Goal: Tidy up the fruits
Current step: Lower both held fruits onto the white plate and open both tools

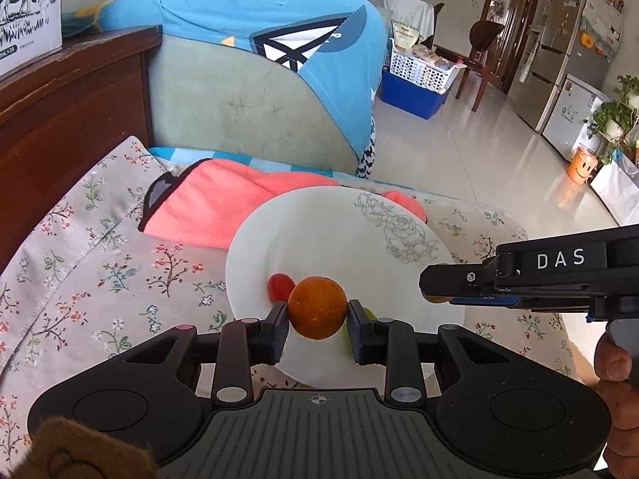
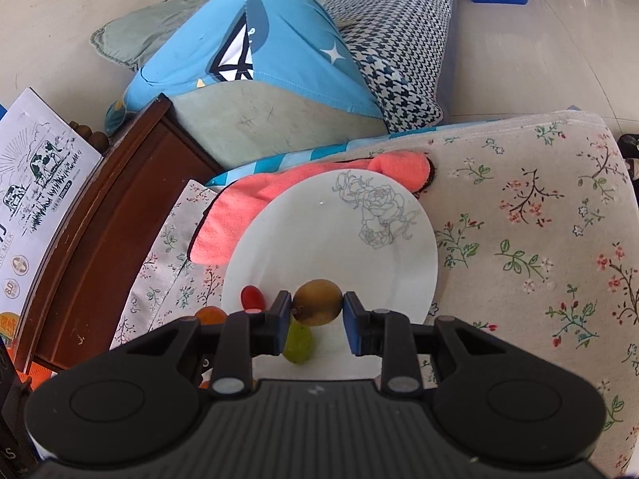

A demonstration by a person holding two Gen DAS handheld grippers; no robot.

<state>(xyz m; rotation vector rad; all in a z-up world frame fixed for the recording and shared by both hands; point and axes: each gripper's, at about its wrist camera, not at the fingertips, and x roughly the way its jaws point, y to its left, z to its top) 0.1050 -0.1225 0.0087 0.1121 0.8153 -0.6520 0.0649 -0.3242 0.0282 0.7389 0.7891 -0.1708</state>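
— Right, status? Left gripper (image 1: 318, 313) clamped on an orange (image 1: 317, 307), lower centre of the left wrist view, hanging over the near rim of the white rose-print plate (image 1: 339, 231). Right gripper (image 2: 312, 309) clamped on a brownish-green round fruit (image 2: 318, 302), maybe a kiwi, lower centre of the right wrist view, above the same plate.

— Already on the plate?

— Red cherry tomato (image 2: 252, 296) at the lower left edge, green grape (image 2: 297, 342) just below the right gripper. Both small, round, free to roll.

— Risks?

— Plenty. Plate resting partly on a folded pink towel (image 2: 255, 207) and a soft floral cushion (image 2: 519, 219), so likely tilted and wobbly. Dropping from height could bounce fruit off the rim or knock the grape loose. Releasing both together near the same edge could tip the plate or bump the grippers together. Safer lowered gently, one after the other, nearer the middle.
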